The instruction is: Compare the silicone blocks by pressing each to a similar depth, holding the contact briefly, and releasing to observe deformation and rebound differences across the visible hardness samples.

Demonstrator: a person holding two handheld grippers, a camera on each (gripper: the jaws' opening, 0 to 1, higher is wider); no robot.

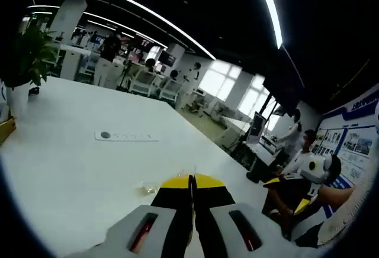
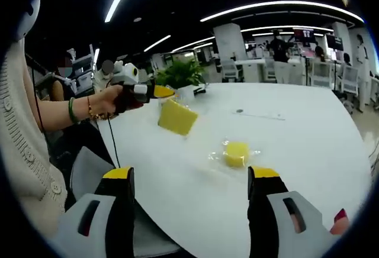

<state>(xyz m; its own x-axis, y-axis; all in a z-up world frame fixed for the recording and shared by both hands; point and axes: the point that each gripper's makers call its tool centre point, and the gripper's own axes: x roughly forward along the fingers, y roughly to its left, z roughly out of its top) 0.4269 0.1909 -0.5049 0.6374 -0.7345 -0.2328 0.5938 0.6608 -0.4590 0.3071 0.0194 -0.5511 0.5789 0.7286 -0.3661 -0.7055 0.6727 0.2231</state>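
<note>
Pressing not yet begun, by appearances: left gripper (image 2: 159, 92) clamped on one yellow block (image 2: 177, 116), lifted off the white table (image 2: 296, 145); second block (image 2: 237, 153) on the table, wrapped, ahead of wide-open right gripper (image 2: 192, 178).

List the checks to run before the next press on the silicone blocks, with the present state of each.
1. Right gripper jaws open, ready to press: ok.
2. Wrapped yellow block lying flat on the white table, ahead of the right gripper: ok.
3. Path from the right gripper to that block free of other things: ok.
4. Left gripper jaws shut: ok.
5. Second yellow block lying flat for a press: not ok; it sits tilted just below the left gripper's tip.
6. Whether the left gripper pinches that block or its wrapper: cannot tell.
</note>
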